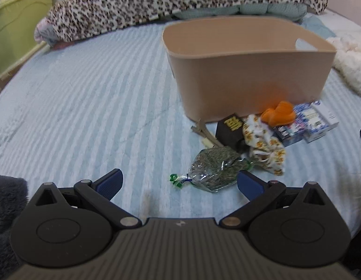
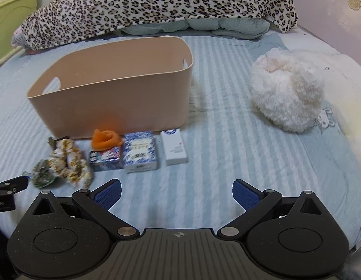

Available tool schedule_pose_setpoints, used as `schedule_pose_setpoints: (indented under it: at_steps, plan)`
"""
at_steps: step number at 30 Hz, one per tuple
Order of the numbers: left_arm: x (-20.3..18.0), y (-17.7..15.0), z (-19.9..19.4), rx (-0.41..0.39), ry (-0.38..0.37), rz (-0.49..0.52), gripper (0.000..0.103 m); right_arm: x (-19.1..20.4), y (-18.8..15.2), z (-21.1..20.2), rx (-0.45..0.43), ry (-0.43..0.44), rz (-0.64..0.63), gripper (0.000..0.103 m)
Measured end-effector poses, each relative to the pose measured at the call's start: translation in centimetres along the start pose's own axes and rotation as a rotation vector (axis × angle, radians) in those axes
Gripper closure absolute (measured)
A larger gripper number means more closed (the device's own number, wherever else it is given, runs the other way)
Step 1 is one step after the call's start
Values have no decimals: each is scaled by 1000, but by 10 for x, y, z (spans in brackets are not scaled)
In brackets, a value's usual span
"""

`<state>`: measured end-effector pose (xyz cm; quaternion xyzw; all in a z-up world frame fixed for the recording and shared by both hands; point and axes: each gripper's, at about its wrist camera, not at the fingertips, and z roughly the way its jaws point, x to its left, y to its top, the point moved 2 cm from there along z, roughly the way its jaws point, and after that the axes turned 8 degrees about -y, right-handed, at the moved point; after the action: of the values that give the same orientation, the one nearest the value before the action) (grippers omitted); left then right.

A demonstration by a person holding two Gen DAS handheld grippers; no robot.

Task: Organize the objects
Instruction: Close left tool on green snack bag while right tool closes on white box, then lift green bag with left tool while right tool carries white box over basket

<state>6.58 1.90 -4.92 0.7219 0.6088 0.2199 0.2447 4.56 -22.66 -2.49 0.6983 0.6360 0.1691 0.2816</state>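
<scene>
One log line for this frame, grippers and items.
left gripper: open, near herb bag | right gripper: open, empty | bin: items outside

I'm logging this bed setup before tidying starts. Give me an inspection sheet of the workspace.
Surface: striped blue bedspread.
Job's things: beige bin, open top; in front of it a herb bag, floral cloth, orange cloth, black box, two blue printed boxes, white box.
Clutter: white fluffy cushion.
Grippers: left gripper and right gripper open, holding nothing.
Cables: nothing seen.
Surroundings: leopard-print blanket, green headboard.
</scene>
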Motion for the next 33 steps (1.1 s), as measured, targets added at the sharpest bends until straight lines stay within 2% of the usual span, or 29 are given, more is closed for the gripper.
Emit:
schedule_pose_setpoints:
  at_steps: [5,7,15,23,25,27,29,30,31,32,33]
  plan:
    - [6,-1,23,35,-21,0,0,-3,15,25,22,-21,1,1]
    - [7,1,30,39,-28,5,0,-3,19,38,44,-22,13,4]
    - [2,11,56,59,-79,23,0,9,20,81,123,-59,-5,10]
    - [0,12,79,92,-153,32,5,16,22,104,140,-63,4,13]
    - [3,12,80,93,-167,23,6,19,23,107,129,-51,0,19]
    - [6,12,80,92,-175,10,11,23,23,111,120,-37,-7,24]
    - [8,12,77,86,-174,7,27,28,22,110,103,-31,-22,31]
    - [8,11,74,81,-176,9,32,29,22,109,94,-23,-33,42]
    - [6,11,72,77,-180,13,45,31,21,107,85,-12,-41,53]
    - [4,10,68,74,-184,16,57,32,21,106,77,-4,-47,59]
    - [3,9,66,72,-183,19,64,33,21,105,70,0,-54,73]
